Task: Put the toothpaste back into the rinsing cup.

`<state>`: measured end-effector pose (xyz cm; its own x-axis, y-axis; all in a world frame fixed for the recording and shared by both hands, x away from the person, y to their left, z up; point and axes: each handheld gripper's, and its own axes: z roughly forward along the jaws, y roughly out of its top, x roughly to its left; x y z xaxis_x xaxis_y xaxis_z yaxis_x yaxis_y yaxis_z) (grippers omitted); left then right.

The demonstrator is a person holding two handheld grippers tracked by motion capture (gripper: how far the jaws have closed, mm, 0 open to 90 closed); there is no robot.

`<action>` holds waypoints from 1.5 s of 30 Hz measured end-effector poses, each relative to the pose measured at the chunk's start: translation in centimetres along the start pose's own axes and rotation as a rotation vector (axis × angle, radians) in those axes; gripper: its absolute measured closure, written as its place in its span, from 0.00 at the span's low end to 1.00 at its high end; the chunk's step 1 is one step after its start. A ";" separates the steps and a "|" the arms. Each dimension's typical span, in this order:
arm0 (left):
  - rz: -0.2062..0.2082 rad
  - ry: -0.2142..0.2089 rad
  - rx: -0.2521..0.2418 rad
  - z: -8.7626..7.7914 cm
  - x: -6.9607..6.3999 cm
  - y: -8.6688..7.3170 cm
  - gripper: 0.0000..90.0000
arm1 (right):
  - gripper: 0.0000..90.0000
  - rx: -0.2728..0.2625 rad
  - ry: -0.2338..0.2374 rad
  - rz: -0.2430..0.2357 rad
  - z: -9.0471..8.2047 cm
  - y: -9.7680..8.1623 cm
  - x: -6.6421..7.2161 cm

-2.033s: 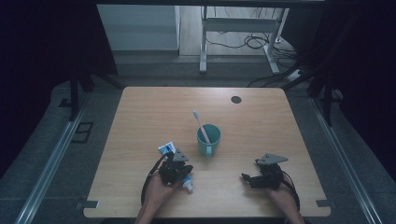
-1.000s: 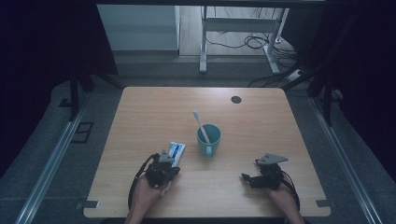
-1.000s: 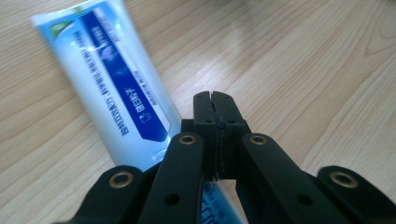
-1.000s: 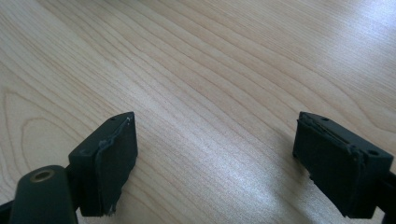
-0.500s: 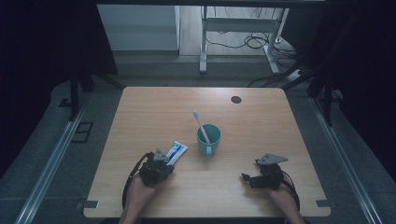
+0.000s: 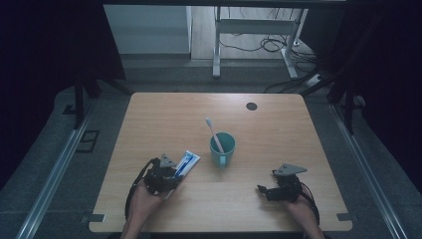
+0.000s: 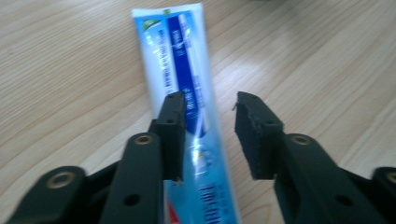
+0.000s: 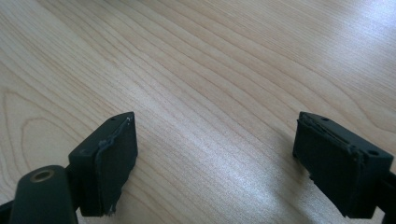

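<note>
Cup (image 6: 223,148) teal, upright | toothbrush (image 6: 214,134) inside, head up

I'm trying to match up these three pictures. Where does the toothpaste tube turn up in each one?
High view: the toothpaste tube lies flat on the wooden table, left of the teal cup, at the left gripper.
Left gripper view: it runs from top centre down between the open jaws.
Right gripper view: wood grain and that gripper's own jaws.
Shared landmark: the wooden tabletop.
</note>
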<state>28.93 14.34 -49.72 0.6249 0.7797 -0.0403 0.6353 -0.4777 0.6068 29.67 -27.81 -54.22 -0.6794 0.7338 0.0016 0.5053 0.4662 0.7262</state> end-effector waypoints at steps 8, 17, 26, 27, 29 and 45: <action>-0.037 -0.002 0.082 0.9 0.7 0.1 0.49 | 0.15 0.000 0.000 0.000 0.0 0.0 0.0; -0.063 -0.001 0.193 1.7 1.2 1.2 0.32 | 0.15 0.000 0.000 0.001 0.0 0.0 0.0; -0.061 -0.006 0.312 2.7 1.7 2.5 0.26 | 0.15 0.002 0.000 0.004 0.0 0.0 0.0; -0.057 -0.005 0.328 2.8 1.7 2.7 0.26 | 0.15 0.002 0.000 0.003 0.0 0.0 0.0; -0.060 0.000 0.349 3.0 1.7 3.0 0.26 | 0.15 0.001 0.000 0.003 0.0 0.0 0.0; -0.046 -0.001 0.537 4.4 1.8 5.7 0.35 | 0.15 0.002 0.000 0.001 0.0 0.0 0.0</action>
<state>35.67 11.26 -49.84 0.5912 0.8044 -0.0580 0.8045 -0.5831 0.1132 29.66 -27.81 -54.21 -0.6787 0.7344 0.0025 0.5071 0.4661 0.7250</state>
